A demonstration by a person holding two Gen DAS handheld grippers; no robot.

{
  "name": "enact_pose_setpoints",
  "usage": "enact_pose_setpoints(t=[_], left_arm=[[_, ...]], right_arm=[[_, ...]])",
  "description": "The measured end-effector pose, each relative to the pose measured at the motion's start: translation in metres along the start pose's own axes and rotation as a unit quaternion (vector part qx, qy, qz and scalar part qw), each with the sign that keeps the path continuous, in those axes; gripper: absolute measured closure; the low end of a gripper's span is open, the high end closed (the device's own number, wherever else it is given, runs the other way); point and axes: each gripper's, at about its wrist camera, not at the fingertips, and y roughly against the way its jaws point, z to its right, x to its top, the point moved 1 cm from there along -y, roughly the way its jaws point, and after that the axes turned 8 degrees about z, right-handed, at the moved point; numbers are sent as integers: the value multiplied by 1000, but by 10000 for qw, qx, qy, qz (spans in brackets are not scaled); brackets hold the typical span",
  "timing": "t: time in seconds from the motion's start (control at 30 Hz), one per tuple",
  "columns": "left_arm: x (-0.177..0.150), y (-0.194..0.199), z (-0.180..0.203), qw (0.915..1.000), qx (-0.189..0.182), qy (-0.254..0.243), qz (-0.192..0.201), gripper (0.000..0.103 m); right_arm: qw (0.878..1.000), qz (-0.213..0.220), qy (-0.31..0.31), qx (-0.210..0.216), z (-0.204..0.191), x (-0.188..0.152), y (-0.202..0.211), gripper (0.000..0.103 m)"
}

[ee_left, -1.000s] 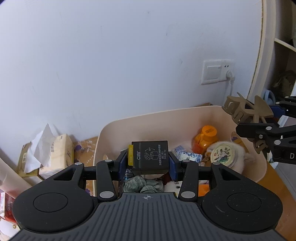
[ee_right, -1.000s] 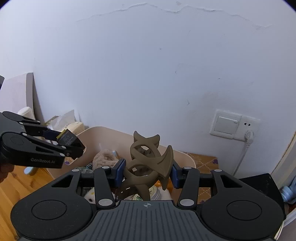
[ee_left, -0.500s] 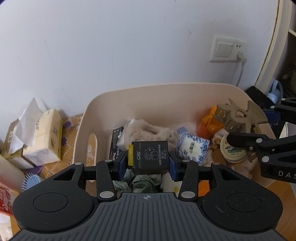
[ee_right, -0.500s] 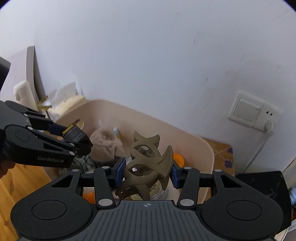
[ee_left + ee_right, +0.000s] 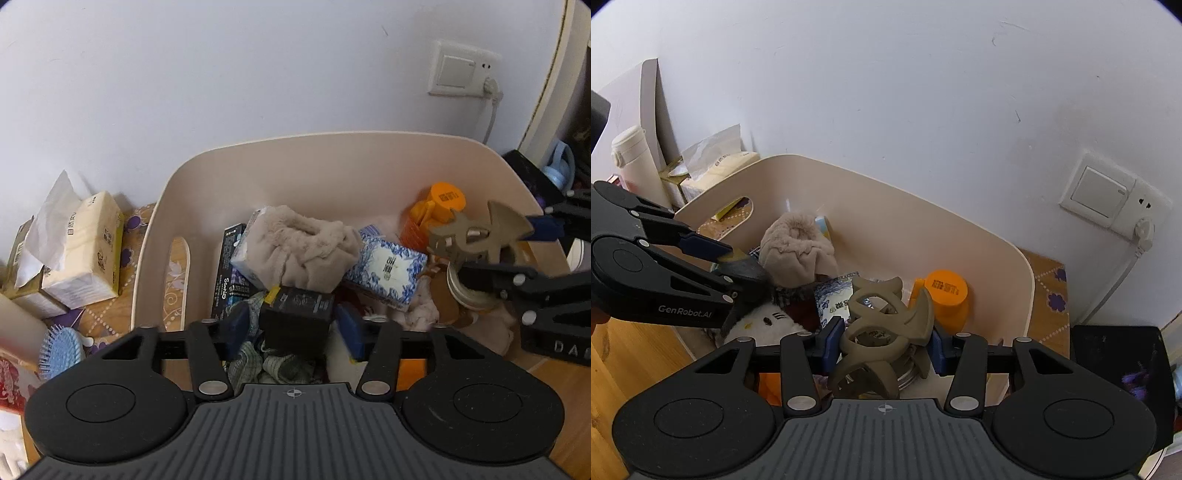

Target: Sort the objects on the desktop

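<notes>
Over the cream plastic bin [image 5: 332,162], left gripper [image 5: 293,326] jaws opening, small black box [image 5: 295,314] loose between them; right gripper [image 5: 884,341] clenched on brown hair claw [image 5: 886,325]: release low near the bin's right wall.

Soft even daylight fills both wrist views, the wall [image 5: 258,74] reads a bit bluish, shadows under stuff in the bin [image 5: 332,158] are faint, no real glare, focus is mostly sharp, but fisheye bends the edges hard with dark corners.
</notes>
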Motion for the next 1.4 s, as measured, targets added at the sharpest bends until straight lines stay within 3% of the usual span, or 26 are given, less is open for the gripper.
enact_pose_setpoints(t=[0.13, 0.43, 0.73, 1.4], left_arm=[[3, 7, -1, 9999, 51, 73, 86, 31], [3, 14, -7, 9997, 186, 163, 52, 30], [5, 38, -11, 9995, 212, 223, 104, 29], [-15, 112, -17, 9991, 251, 228, 242, 23]], right_arm=[[10000, 24, -73, 26, -2, 1, 3, 44], [9988, 178, -450, -47, -5, 6, 18, 19], [9965, 328, -744, -188, -8, 11, 35, 2], [9937, 413, -882, -552, -30, 4, 96, 0]])
